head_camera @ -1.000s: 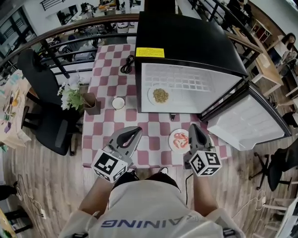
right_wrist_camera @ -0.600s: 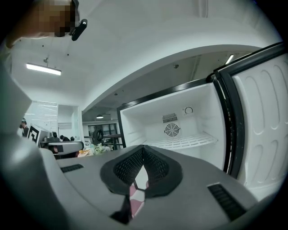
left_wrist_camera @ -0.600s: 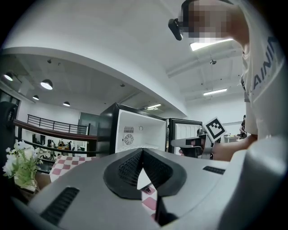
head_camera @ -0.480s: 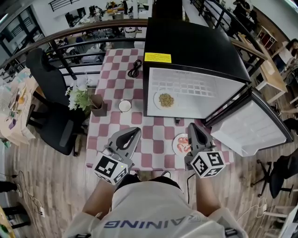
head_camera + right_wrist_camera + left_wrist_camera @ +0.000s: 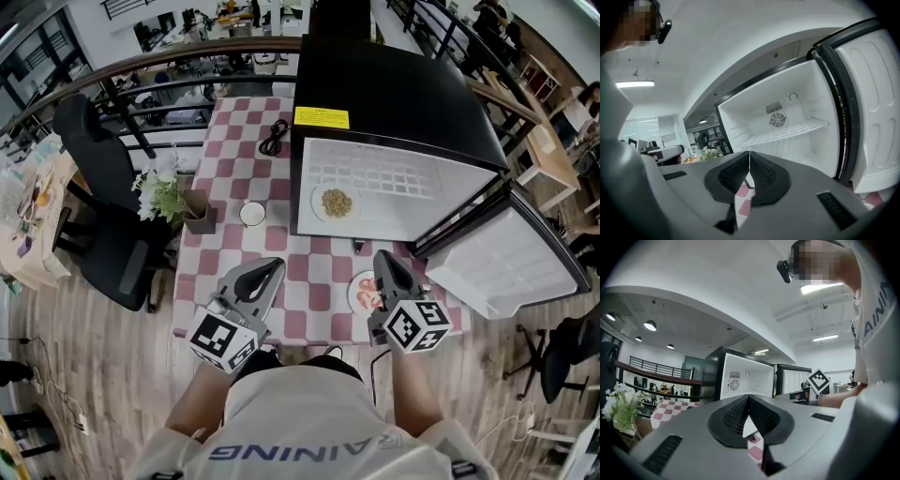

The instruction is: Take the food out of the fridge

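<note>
The fridge [image 5: 394, 103] stands open on the right side of the checked worktop [image 5: 234, 159], and a plate of grainy food [image 5: 336, 202] sits inside it near its left wall. A second plate [image 5: 359, 292] with pink food, perhaps shrimp, lies on the worktop close to the near edge. It is partly covered by the right gripper [image 5: 382, 255], whose jaws are pressed together on nothing. The left gripper [image 5: 274, 265] hovers over the near edge further left, its jaws likewise pressed together and empty.
</note>
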The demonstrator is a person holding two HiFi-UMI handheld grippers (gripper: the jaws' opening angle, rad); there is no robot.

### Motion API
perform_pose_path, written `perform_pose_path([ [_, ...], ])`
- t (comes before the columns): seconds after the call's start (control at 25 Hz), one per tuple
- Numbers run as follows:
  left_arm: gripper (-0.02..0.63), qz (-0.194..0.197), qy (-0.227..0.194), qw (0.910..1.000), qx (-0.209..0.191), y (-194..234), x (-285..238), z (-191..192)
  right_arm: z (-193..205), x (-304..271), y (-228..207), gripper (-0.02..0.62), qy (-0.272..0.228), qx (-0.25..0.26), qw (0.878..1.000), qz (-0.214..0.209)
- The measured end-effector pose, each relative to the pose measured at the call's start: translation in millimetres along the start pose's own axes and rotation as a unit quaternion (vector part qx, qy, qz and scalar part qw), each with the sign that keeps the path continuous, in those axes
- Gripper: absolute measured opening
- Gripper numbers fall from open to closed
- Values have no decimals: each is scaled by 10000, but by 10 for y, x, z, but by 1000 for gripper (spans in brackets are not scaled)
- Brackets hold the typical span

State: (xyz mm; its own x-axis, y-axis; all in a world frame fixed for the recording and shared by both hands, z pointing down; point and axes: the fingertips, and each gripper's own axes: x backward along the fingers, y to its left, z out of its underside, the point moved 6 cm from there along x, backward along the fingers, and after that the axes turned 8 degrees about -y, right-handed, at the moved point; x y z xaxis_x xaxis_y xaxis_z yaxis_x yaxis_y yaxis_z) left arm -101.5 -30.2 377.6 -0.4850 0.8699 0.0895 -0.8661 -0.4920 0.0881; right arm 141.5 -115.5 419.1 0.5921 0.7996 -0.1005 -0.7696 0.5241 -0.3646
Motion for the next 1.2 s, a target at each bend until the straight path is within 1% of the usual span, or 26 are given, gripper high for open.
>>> perform_pose_path([
  [0.08,8,-27,25,10000,27,17,5,5,66,-60,-70,23,130,-345,9993,106],
  [0.16,8,-58,44,10000,43,35,15,14,165,-139,-153,23,273,-883,9956,172],
  [0.24,8,-91,61,9999,53,56,29,30,274,-226,-243,41,357,-1584,9865,227],
  [0.28,8,-109,69,9999,60,68,36,41,326,-274,-291,50,372,-1964,9794,276],
  [0.32,8,-128,78,9999,68,80,43,52,384,-329,-339,60,390,-2337,9710,331],
  [0.4,8,-171,104,9998,95,103,59,73,525,-461,-440,115,478,-3008,9515,440],
  [0.44,8,-193,122,9997,111,112,68,84,606,-534,-495,131,532,-3308,9408,512],
  [0.56,8,-272,171,9994,152,145,102,115,871,-755,-680,144,641,-4103,9061,808],
  [0.64,8,-323,194,9991,192,179,124,139,1035,-896,-795,148,680,-4499,8850,989],
  [0.72,8,-370,210,9989,213,217,138,164,1155,-1036,-874,150,709,-4769,8688,1131],
  [0.92,8,-483,299,9980,268,301,190,229,1382,-1310,-1000,150,655,-5159,8413,1476],
  [1.0,8,-541,338,9975,292,350,214,248,1469,-1417,-1027,150,693,-5264,8323,1591],
  [1.2,8,-620,399,9967,347,453,265,285,1686,-1637,-1053,149,906,-5370,8148,1988],
])
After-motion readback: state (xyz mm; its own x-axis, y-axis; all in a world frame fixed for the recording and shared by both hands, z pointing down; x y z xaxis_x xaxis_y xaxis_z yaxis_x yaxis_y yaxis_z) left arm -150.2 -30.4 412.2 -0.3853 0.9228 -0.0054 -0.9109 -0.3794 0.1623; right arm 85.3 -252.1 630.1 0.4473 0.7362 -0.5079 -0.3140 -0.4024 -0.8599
